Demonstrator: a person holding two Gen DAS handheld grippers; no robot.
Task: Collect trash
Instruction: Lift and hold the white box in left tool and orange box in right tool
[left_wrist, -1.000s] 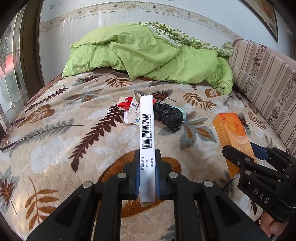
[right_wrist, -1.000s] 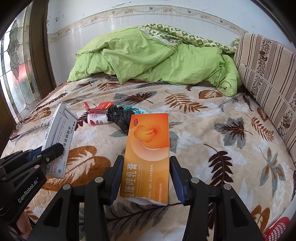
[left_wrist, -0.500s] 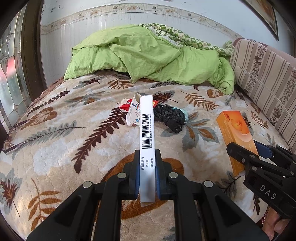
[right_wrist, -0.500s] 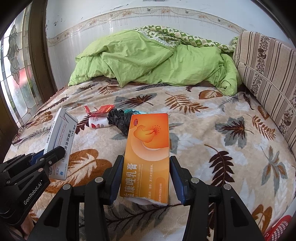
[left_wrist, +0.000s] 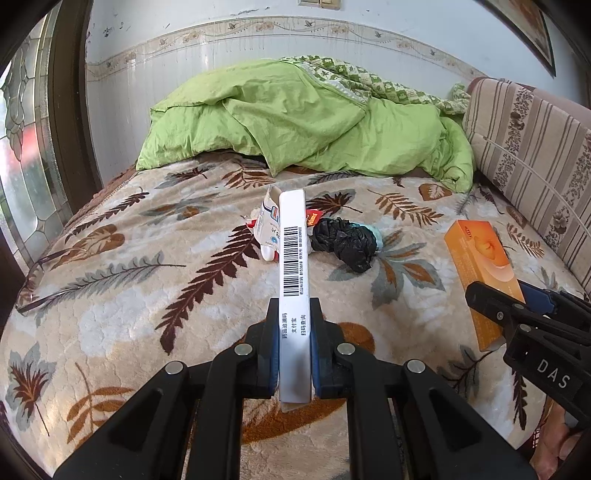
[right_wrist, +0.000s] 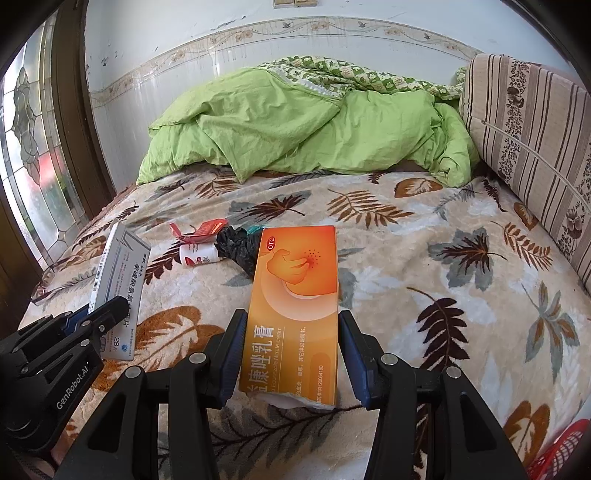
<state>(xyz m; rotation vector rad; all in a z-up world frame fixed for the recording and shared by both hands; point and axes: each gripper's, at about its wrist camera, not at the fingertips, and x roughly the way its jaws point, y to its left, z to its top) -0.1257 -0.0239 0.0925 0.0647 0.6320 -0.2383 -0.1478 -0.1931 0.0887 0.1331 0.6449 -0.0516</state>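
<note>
My left gripper (left_wrist: 293, 314) is shut on a white medicine box (left_wrist: 293, 258) with a barcode, held on edge above the bed; the box also shows in the right wrist view (right_wrist: 120, 280). My right gripper (right_wrist: 291, 325) is shut on an orange cream box (right_wrist: 295, 295), held flat above the blanket; it also shows in the left wrist view (left_wrist: 482, 266). On the bed lie a crumpled black bag (left_wrist: 345, 242), a small white bottle (right_wrist: 199, 254) and a red wrapper (right_wrist: 201, 230).
The leaf-patterned blanket (right_wrist: 424, 266) covers the bed. A green duvet (right_wrist: 295, 129) is heaped at the far end. A striped cushion (right_wrist: 535, 147) lines the right side. A red basket (right_wrist: 561, 450) shows at the lower right. A stained-glass door (right_wrist: 33, 147) stands at the left.
Both grippers have pulled back from the bed and risen a little with their boxes still held. The trash on the blanket has not moved.
</note>
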